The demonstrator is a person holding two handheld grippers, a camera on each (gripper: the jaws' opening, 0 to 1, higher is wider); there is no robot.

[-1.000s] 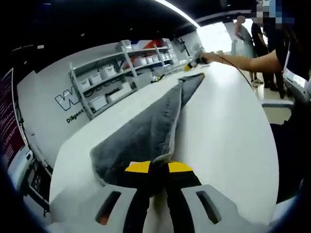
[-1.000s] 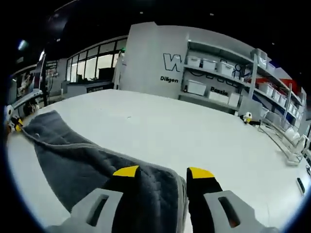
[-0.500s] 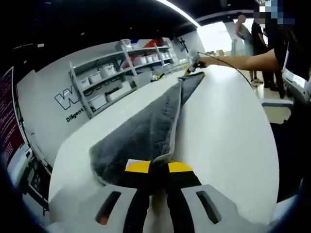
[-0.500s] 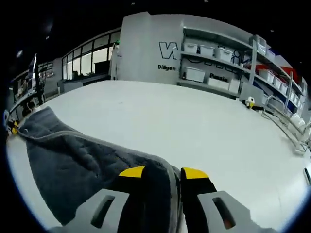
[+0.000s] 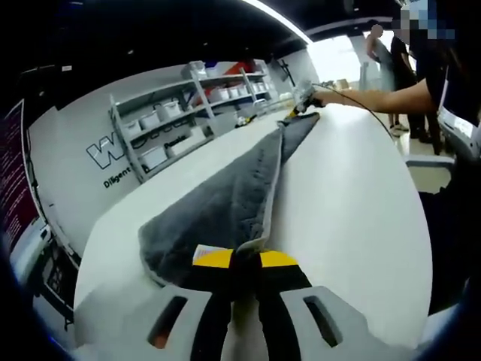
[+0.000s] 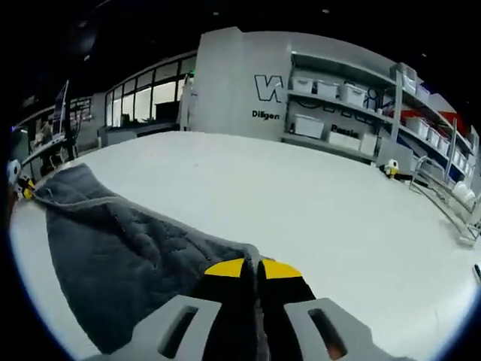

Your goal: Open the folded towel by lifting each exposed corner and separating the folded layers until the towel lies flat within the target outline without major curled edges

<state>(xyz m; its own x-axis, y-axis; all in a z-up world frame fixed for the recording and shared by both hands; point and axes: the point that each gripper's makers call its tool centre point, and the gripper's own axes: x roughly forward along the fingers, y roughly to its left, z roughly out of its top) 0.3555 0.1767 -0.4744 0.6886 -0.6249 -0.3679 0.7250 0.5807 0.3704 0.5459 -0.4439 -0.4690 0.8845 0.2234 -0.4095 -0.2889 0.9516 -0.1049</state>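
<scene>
Towel (image 5: pixel 225 203), dark grey with a pale stitched hem, lies stretched along a white surface (image 5: pixel 353 210), held at both ends. In the left gripper view, the left gripper (image 5: pixel 246 261) has its yellow-tipped fingers (image 5: pixel 214 259) pressed together on the near corner of the cloth, where the hem comes to a point between them. From there the towel runs away in a long, narrowing band toward the far end of the surface, with one folded layer lying over another along the pale hem line. At that far end the right gripper (image 5: pixel 304 101) meets the far corner, with a person's bare forearm (image 5: pixel 368 95) reaching in from the right behind it.

In the right gripper view, the right gripper (image 6: pixel 258 268) shows its own fingers (image 6: pixel 225 268) closed on the towel's (image 6: pixel 120 241) near corner, the hem pinched between the yellow tips. The cloth spreads to the left and away across the white surface (image 6: pixel 301 203), rumpled, its hemmed far edge slightly raised. At the far left edge of that view the left gripper (image 6: pixel 22 188) sits at the towel's other end, too small to make out in detail.

Grey shelving (image 5: pixel 188 113) with white storage bins stands against a grey wall with dark lettering beyond the surface.
</scene>
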